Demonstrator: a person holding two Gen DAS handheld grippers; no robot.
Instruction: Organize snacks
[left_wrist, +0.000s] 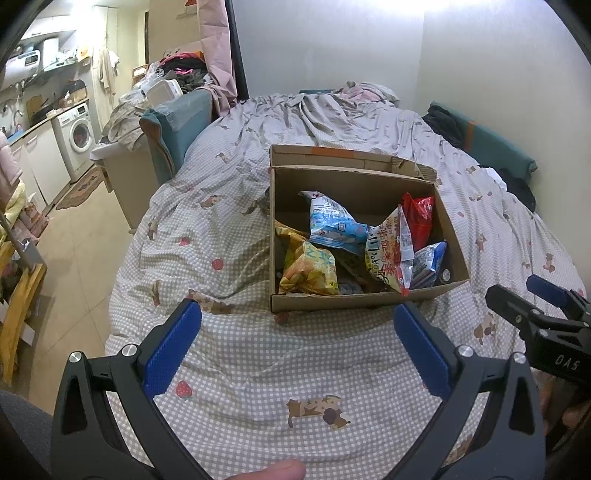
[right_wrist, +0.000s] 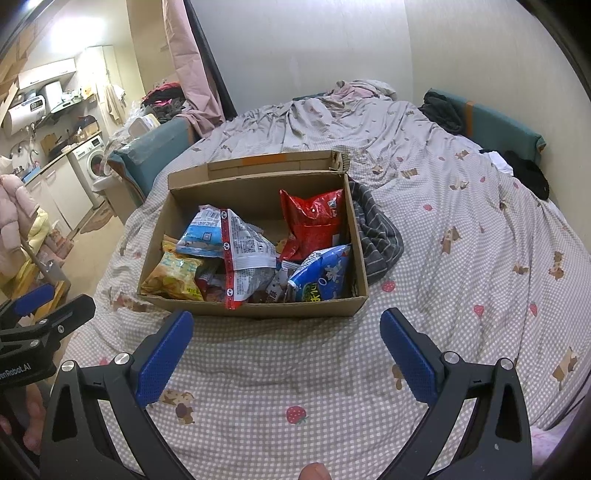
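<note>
— Cardboard, open-topped: the box sits on the bed, on a checked duvet printed with strawberries and little bears. What's inside it?

— Snack bags, all loosely piled. A red bag leans against the far right corner. In front of it lies a blue bag against the right wall. A white packet with a red edge stands tilted in the middle, a light-blue packet lies behind it to the left, and a yellow crisp bag rests in the near left corner.

— And the hand-held grippers?

— The left hand-held gripper has its blue-padded fingers spread wide, holding nothing, poised over the duvet just in front of the box's near wall. The right hand-held gripper is likewise spread wide and holds nothing, also just short of the box. Neither touches the cardboard.

— Anything beside the box?

— A grey striped cloth is bunched against its right wall. Dark clothing lies at the far edge of the bed. Off to the left, past the bed, a washing machine stands under a kitchen worktop.
</note>
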